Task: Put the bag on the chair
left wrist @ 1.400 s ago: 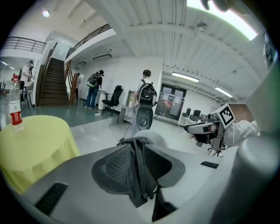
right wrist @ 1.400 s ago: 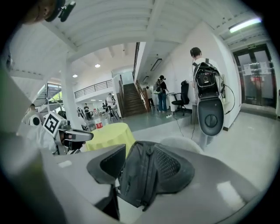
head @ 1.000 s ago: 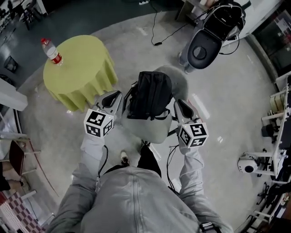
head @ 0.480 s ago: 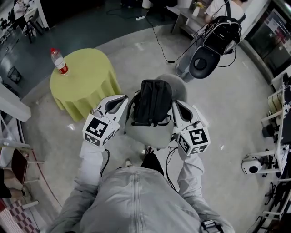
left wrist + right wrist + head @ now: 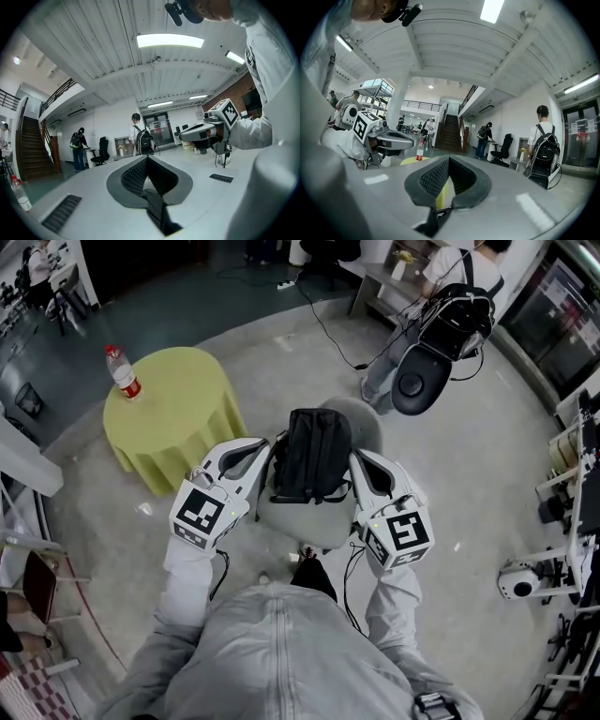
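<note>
The black bag (image 5: pixel 314 451) stands on the grey chair (image 5: pixel 309 521) in the middle of the head view. It leans toward the chair's rounded back, and bare seat shows below it, on the person's side. Its long axis runs up and down the frame, away from the person.

The left gripper (image 5: pixel 264 446) comes in from the lower left and the right gripper (image 5: pixel 357 459) from the lower right. Each tip ends just beside the bag's flank at about the same height in the frame, so the bag lies straight between them and neither hand is clearly the nearer. Whether either tip touches the fabric or a strap I cannot tell from above.

Each gripper's own view looks out level across the room, with no bag in sight. The left gripper's ribbed pads (image 5: pixel 136 176) are pressed together with nothing between them. The right gripper's pads (image 5: pixel 436 177) also meet at the tip and pinch nothing. The yellow sliver in the slit below looks to me like the yellow-draped counter (image 5: pixel 178 427) beyond, at the upper left of the head view, with a bottle (image 5: pixel 123 371) on it.

To my eye the bag is already settled on the chair and carries its own weight. What follows probably turns on drawing both hands back toward the bottom of the frame, clear of the straps at the bag's sides, so nothing snags and tips it.
</note>
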Available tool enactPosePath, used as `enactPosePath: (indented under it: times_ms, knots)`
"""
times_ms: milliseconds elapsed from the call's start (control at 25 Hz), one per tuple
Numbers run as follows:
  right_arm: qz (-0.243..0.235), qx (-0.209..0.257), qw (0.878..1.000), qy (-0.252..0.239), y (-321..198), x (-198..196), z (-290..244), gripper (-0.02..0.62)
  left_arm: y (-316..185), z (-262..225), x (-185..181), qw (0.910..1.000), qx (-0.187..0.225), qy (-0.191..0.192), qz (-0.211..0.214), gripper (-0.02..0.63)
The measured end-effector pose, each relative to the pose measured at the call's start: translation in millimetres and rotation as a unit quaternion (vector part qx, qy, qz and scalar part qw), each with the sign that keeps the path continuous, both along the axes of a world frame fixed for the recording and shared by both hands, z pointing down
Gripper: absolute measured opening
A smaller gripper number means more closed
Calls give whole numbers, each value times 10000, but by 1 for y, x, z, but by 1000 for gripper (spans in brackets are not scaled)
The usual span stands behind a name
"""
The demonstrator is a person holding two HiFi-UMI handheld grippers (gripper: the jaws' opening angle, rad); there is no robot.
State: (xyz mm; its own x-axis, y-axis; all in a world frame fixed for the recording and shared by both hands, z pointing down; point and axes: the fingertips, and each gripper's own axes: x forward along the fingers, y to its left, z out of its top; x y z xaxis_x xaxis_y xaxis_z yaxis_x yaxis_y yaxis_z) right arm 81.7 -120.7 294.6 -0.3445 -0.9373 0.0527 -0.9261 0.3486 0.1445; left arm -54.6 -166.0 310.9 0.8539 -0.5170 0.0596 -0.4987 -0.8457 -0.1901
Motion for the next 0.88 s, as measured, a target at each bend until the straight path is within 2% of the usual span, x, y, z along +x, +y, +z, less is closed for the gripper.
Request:
enactPosePath:
  times_ms: [880]
  knots:
    - [74, -220, 9997, 15, -4, 15, 20, 9, -3, 18, 10, 9997, -212, -44, -60, 6]
